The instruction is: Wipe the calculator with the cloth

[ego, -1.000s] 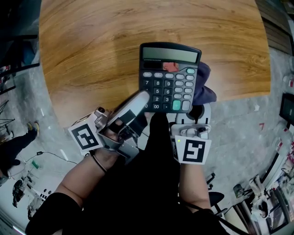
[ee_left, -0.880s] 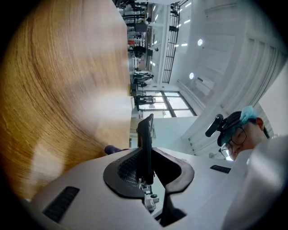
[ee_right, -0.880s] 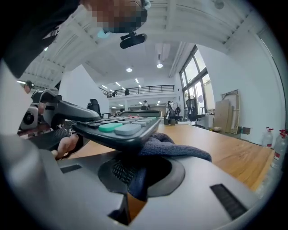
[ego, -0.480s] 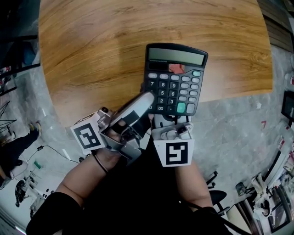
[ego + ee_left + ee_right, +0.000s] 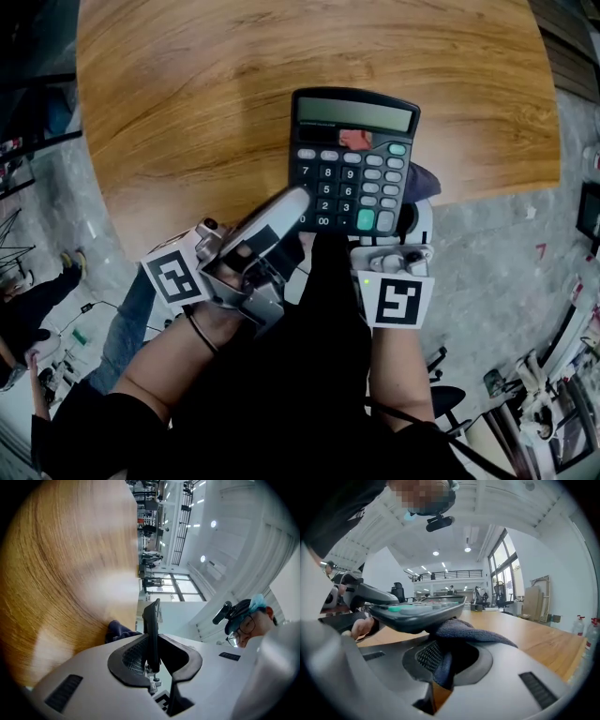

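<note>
A black calculator (image 5: 352, 159) is held above the near edge of the wooden table (image 5: 206, 112), keys facing up. My left gripper (image 5: 302, 208) is shut on its lower left edge. In the left gripper view the calculator (image 5: 151, 625) stands edge-on between the pads. My right gripper (image 5: 409, 223) is shut on a dark blue cloth (image 5: 427, 178), which pokes out past the calculator's right side. In the right gripper view the cloth (image 5: 461, 632) bunches out of the jaws and presses against the underside of the calculator (image 5: 417, 611).
The round table's near edge (image 5: 487, 192) curves just behind both grippers, with grey floor (image 5: 506, 253) below. A person's feet and cables (image 5: 37, 281) are at the far left. Office chairs and desks (image 5: 487, 595) stand far behind the table.
Half a second ago the right gripper sat further left under the calculator with the cloth hidden. It is back to the right, and the cloth shows again. The left gripper has kept still.
</note>
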Available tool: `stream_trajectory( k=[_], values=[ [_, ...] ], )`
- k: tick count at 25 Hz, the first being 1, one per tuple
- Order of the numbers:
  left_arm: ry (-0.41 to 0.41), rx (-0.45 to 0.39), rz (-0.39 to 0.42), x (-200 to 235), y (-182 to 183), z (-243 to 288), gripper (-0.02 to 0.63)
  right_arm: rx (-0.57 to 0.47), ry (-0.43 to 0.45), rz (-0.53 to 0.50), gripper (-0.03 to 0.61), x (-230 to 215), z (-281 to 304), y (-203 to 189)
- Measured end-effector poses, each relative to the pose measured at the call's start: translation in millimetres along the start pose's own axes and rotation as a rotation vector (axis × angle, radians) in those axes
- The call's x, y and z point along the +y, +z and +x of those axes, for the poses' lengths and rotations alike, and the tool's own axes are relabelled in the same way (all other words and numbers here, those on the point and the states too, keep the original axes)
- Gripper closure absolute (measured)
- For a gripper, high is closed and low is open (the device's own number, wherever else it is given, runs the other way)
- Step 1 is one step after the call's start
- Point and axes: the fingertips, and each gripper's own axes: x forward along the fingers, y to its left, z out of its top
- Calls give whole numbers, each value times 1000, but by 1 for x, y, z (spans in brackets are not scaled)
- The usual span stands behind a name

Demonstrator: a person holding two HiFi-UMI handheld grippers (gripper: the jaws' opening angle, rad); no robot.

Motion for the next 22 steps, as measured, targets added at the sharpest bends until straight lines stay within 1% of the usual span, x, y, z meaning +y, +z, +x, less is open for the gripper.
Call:
stream_trajectory(
  k=[3,7,11,16,18,22],
  values=[
    [-8,-9,-26,-1,0,2,546,-5,-38,0,540,-14,0,-1],
    [-11,-13,-32,-1,0,1,546,-24,-30,5,540,-5,5,3],
    [-17,-13,-36,-2,-1,2,546,-41,24,16,540,23,13,9],
    [-15,-14,-37,-1,0,2,546,-37,124,23,540,66,13,11],
    [-12,-18,-33,-1,0,1,546,-23,154,22,540,75,8,8],
    [-2,-20,-22,-1,0,1,546,-10,168,11,540,78,-4,5]
  ],
)
